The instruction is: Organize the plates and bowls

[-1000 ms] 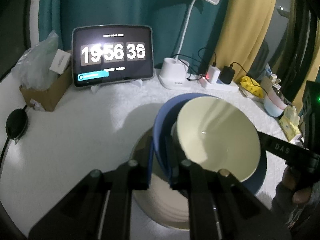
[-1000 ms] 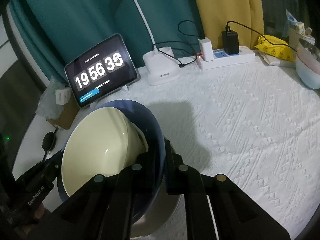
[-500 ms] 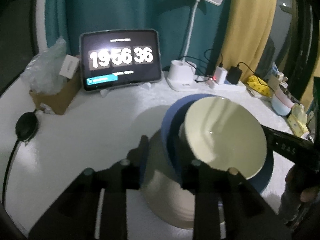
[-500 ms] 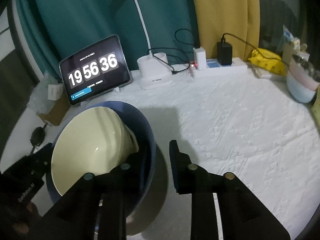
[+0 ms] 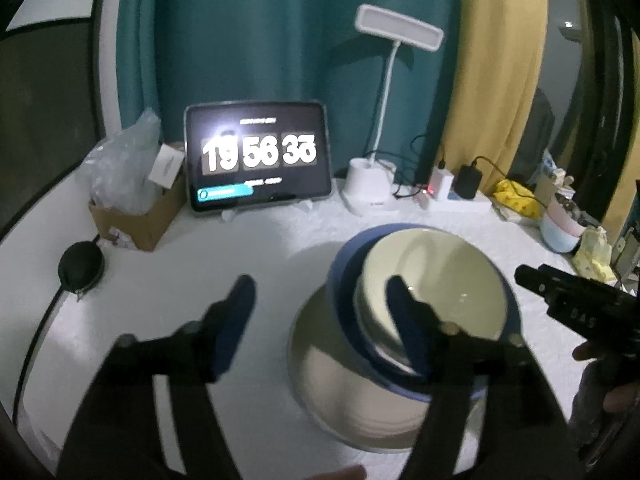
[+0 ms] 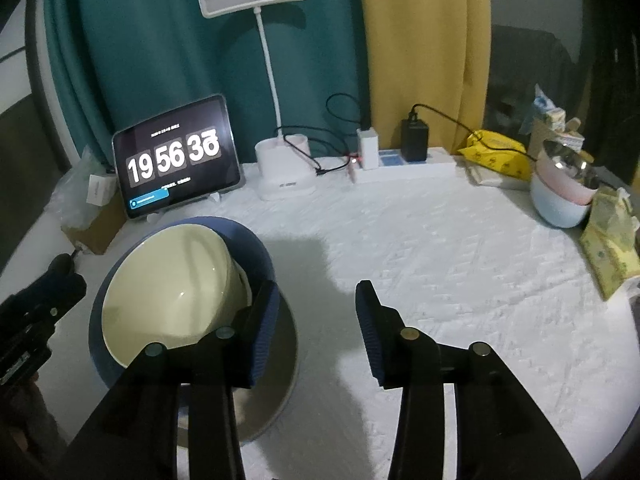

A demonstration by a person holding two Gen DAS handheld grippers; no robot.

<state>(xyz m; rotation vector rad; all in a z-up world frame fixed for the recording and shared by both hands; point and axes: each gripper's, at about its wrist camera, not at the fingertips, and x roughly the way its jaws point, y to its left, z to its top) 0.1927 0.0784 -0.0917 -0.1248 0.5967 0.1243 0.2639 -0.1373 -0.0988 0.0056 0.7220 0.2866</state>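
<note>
The cream bowl (image 6: pixel 172 288) sat tilted inside the blue bowl (image 6: pixel 256 248) on a pale plate (image 6: pixel 280 380), lower left of the right view. Both tongs, left (image 5: pixel 320 312) and right (image 6: pixel 316 312), stood apart, flanking the stack.

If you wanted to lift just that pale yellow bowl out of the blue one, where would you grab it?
Probably by the rim. The yellow bowl sits tilted inside the blue bowl, its raised edge facing the tablet. That edge stands clear, so one finger could go inside and one outside, coming from above.
</note>
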